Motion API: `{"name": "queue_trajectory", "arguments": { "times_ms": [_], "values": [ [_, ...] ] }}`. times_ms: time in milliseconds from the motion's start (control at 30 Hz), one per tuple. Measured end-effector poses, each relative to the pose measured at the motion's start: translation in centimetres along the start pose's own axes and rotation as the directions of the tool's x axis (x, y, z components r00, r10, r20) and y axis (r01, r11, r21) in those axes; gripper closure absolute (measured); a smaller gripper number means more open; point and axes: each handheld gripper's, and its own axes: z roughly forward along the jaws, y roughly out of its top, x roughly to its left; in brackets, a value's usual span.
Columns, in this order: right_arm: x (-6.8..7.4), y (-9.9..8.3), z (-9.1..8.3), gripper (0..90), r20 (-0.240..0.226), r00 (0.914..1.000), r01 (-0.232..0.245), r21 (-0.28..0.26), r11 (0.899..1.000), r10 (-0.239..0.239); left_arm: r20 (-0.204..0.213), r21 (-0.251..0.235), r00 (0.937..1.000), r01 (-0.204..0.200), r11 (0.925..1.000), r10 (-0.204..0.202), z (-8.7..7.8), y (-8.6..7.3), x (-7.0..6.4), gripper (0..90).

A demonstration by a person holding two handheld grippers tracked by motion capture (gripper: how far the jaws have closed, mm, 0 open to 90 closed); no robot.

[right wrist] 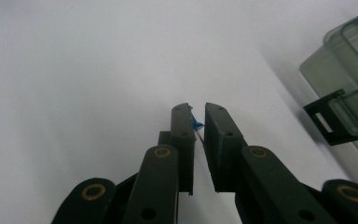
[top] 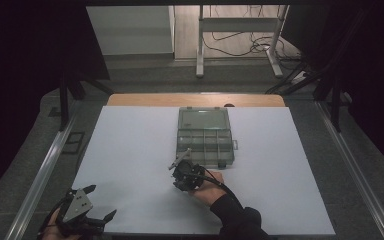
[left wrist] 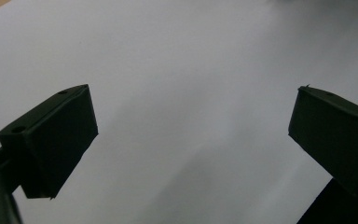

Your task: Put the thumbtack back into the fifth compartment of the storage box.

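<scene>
From the high view I have my left tool (top: 100, 202) down at about seven o'clock, at the near edge of the white counter (top: 130, 150), its jaws spread wide with nothing between them; in the left gripper view the two black jaws stand far apart over bare white surface. Moving right, my right tool (top: 180, 161) sits near the middle of the counter, held in a hand (top: 207, 187) that comes in from about five o'clock, and it points toward eleven o'clock. In the right gripper view its jaws are almost closed, pinching a small blue thing (right wrist: 196, 123) with what looks like a thin pin or wire below it; I cannot tell exactly what the piece is. Just right of that tool, at about one o'clock from it, lies the clear compartment box (top: 205, 137) with its lid (top: 202, 119) open toward twelve o'clock. The right gripper view shows the box's near corner and its black latch (right wrist: 331, 119) close beside the tool, not touching it.
</scene>
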Motion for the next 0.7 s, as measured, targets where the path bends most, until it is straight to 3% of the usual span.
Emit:
{"name": "queue_trajectory", "arguments": {
  "times_ms": [700],
  "values": [
    [-1.6,0.1,-1.8,82.1,0.013,0.9986,-0.049,-0.068,0.996,0.051,-0.001,-0.002,1.0000,0.010,0.9999,-0.010,0.0,0.0,0.0,1.5]
  ]
}}
